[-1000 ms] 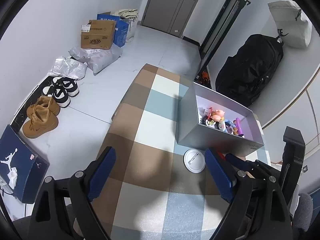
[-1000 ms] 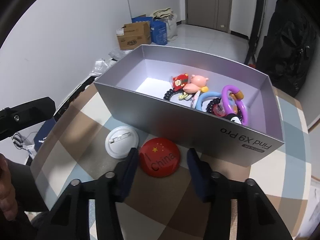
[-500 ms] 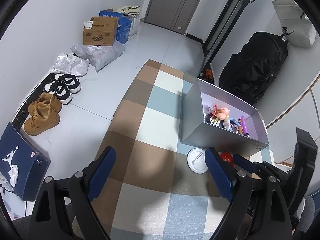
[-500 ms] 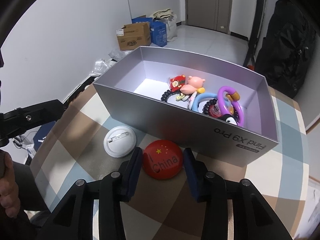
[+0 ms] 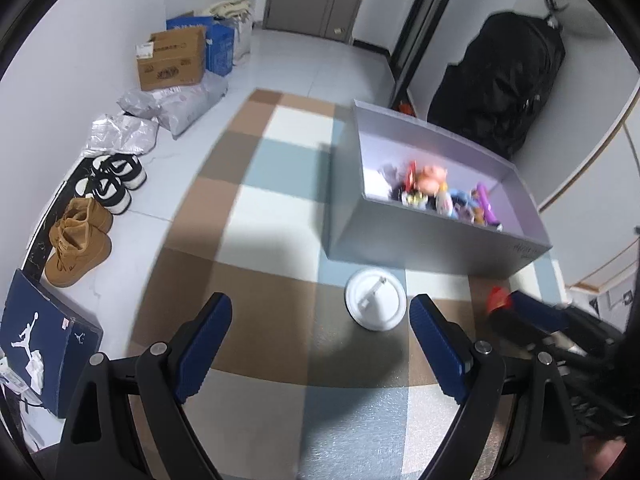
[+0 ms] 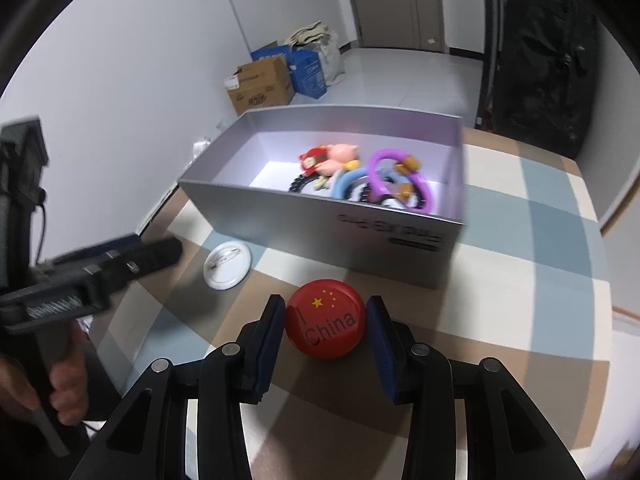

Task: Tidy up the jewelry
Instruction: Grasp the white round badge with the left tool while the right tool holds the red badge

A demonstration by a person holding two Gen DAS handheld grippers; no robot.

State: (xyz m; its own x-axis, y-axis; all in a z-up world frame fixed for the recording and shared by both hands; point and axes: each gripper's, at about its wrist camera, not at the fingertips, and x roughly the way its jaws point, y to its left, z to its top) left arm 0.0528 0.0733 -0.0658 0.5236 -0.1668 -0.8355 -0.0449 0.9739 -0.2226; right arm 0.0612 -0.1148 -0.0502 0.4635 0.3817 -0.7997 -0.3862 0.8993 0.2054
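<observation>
A red "I China" badge (image 6: 325, 319) sits between the fingers of my right gripper (image 6: 326, 322), which is closed on its sides. A white badge (image 6: 227, 265) lies face down on the checked tablecloth, also in the left wrist view (image 5: 376, 304). My left gripper (image 5: 320, 332) is open and empty, just in front of the white badge. A silver box (image 6: 320, 216) behind both badges holds bracelets and small charms (image 6: 360, 180); it also shows in the left wrist view (image 5: 400, 236). The red badge (image 5: 496, 296) shows at the right there.
The table has a brown, blue and white checked cloth (image 5: 280, 200). On the floor to the left are shoes (image 5: 80, 236), cardboard boxes (image 5: 172, 60) and bags. A black backpack (image 5: 500, 80) stands behind the table.
My right gripper moved forward and closed its fingers on the red badge. My left gripper moved closer to the white badge, staying open.
</observation>
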